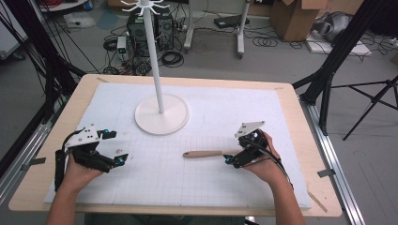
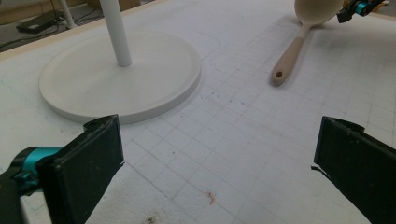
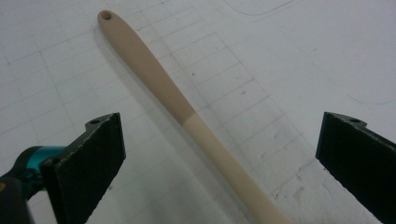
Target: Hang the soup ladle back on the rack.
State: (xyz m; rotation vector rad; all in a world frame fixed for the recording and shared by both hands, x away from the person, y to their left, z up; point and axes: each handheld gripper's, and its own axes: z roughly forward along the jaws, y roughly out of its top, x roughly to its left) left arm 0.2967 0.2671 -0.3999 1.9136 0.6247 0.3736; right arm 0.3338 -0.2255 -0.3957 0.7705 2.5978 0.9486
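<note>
Item: wooden spoon, lying lengthwise, right of centre frame.
We are straddling it with the right gripper, jaws wide and empty, handle pointing frame-left.

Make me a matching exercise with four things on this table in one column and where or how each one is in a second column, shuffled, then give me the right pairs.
Things:
1. wooden spoon
2. white stand
3. left gripper
4. right gripper

Places or states:
A. open, over bare mat at the left
B. upright at the far middle of the mat
C. lying flat, handle hole toward the left
D. open, jaws either side of the spoon's handle

Pairs: 1-C, 2-B, 3-A, 4-D
</note>
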